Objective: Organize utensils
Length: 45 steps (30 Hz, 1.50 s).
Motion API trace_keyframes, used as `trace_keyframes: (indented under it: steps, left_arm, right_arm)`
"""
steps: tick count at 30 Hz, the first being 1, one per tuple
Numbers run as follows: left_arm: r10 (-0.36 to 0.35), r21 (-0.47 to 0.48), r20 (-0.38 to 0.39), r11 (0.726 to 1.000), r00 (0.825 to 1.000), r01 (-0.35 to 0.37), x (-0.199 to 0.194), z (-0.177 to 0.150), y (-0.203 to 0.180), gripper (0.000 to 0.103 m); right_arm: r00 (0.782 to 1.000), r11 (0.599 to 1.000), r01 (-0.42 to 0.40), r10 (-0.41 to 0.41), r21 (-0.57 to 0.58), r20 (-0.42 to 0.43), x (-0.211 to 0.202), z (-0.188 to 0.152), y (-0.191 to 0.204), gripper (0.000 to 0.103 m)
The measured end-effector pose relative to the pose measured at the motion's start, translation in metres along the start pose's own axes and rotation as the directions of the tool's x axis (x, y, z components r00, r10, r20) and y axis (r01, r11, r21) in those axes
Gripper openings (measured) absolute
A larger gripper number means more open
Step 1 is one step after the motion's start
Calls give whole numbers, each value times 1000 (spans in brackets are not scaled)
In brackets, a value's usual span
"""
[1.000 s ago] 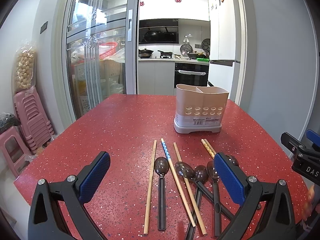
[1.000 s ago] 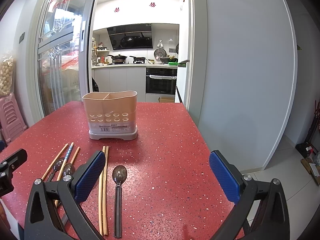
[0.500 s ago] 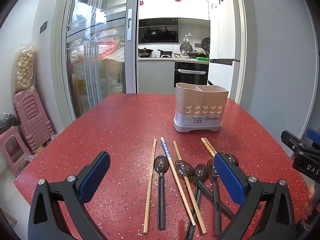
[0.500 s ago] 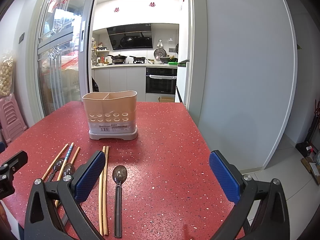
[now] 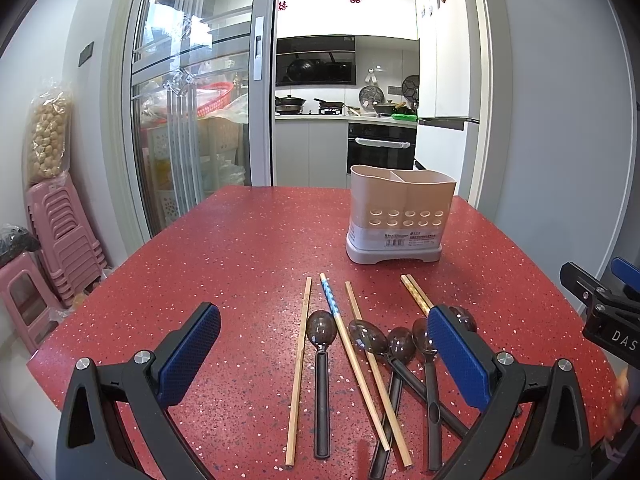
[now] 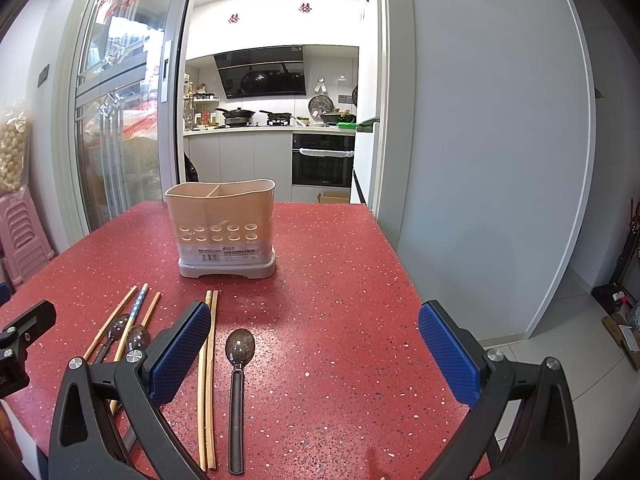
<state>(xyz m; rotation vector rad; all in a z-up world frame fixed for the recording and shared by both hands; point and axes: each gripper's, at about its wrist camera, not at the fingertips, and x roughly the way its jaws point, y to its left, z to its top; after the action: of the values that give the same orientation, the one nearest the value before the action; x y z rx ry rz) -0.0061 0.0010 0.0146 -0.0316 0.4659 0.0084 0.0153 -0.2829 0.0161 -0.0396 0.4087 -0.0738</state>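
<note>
- My left tongs and right tongs gape wide, empty.
- Chopsticks and spoons lie before the barcode-labelled holder.
- "DAS" marks my right tongs.

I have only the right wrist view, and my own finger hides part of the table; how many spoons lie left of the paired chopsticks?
Observer: Four. The left wrist view shows one lone spoon and three clustered spoons whose handles cross.
Operator: Thank you. Is anything being held on that side?
Observer: No. The left hand-held gripper is open and empty, with its fingers on either side of those spoons.
</note>
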Motion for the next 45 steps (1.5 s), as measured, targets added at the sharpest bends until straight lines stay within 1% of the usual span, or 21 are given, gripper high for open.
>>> trace_keyframes:
  steps: [24, 27, 29, 31, 33, 34, 35, 36, 38, 39, 42, 43, 45]
  left_arm:
    - [-2, 6, -13, 1000, 1000, 2, 3, -1, -3, 103]
    - [4, 6, -34, 1000, 999, -3, 8, 0, -1, 103]
    - [16, 13, -66, 1000, 998, -16, 15, -1, 2, 103]
    - [30, 23, -116, 999, 993, -28, 27, -1, 7, 103]
    - [44, 28, -180, 999, 983, -40, 41, -1, 13, 103]
    - [53, 27, -227, 998, 972, -48, 51, -2, 18, 103]
    - [59, 26, -252, 998, 966, -54, 57, -2, 21, 103]
    - [68, 24, -296, 998, 953, -64, 67, -3, 26, 103]
    - [72, 21, -347, 997, 935, -69, 80, -4, 34, 103]
    - [65, 18, -371, 998, 926, -63, 86, -5, 38, 103]
    - [46, 12, -409, 999, 911, -45, 95, -8, 45, 103]
    - [45, 15, -416, 999, 908, -43, 97, -9, 45, 103]
    - [43, 23, -434, 999, 900, -37, 101, -11, 47, 103]
  right_arm:
    - [1000, 1000, -5, 5, 2, -23, 1, -4, 2, 103]
    - [999, 1000, -19, 19, -1, -46, 6, -3, 1, 103]
    - [997, 999, -33, 33, 1, -75, 11, -3, 1, 103]
    - [990, 998, -55, 56, 4, -130, 20, -3, 1, 103]
    - [978, 997, -73, 72, 5, -195, 32, -4, 1, 103]
    - [970, 997, -80, 79, 7, -231, 39, -5, 0, 103]
    - [961, 996, -85, 84, 7, -264, 46, -5, 0, 103]
    - [950, 996, -88, 88, 13, -299, 52, -5, -1, 103]
    - [924, 995, -98, 102, 28, -370, 66, -5, -2, 103]
    - [915, 994, -103, 107, 31, -389, 69, -6, -2, 103]
    - [877, 990, -134, 140, 44, -460, 83, -7, 0, 99]
    - [860, 988, -149, 153, 47, -488, 88, -9, 2, 97]
    - [828, 985, -166, 164, 47, -536, 97, -13, 6, 90]
